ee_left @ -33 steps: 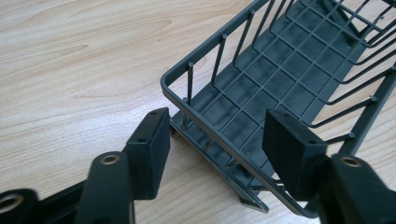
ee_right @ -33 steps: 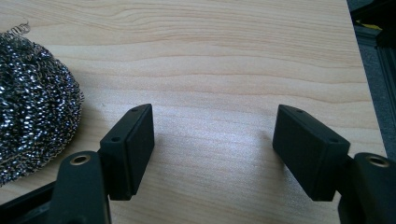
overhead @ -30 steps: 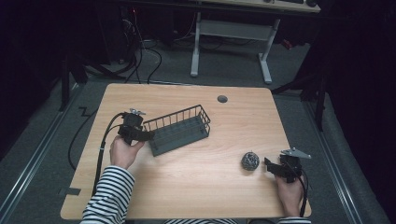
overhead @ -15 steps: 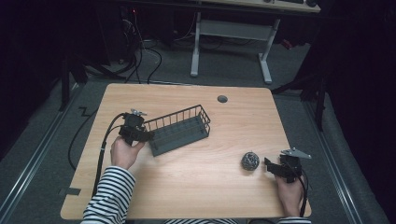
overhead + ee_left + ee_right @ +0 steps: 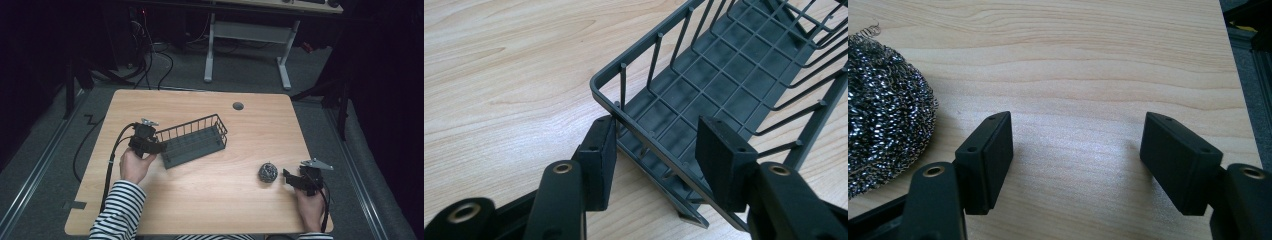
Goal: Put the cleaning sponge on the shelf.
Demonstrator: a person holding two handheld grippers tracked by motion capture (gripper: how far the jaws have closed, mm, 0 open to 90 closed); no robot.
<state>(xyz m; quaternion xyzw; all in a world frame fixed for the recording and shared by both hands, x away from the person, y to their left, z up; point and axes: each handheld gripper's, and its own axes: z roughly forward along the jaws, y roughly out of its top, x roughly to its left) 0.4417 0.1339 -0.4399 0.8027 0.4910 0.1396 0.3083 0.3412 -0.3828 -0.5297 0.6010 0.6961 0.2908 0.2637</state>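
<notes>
Left claw [image 5: 656, 150] spread, straddling wire basket [image 5: 744, 70] end; right claw [image 5: 1083, 160] released beside steel scourer [image 5: 883, 110].

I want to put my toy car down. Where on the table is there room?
The table is bare along the near edge between the two hands, and along the far edge around the small round hole. It is crowded at the left where the left gripper meets the basket, and at the right where the scrubber lies beside the right gripper.

one wire basket [image 5: 192, 141], one steel scourer [image 5: 267, 172].
</notes>
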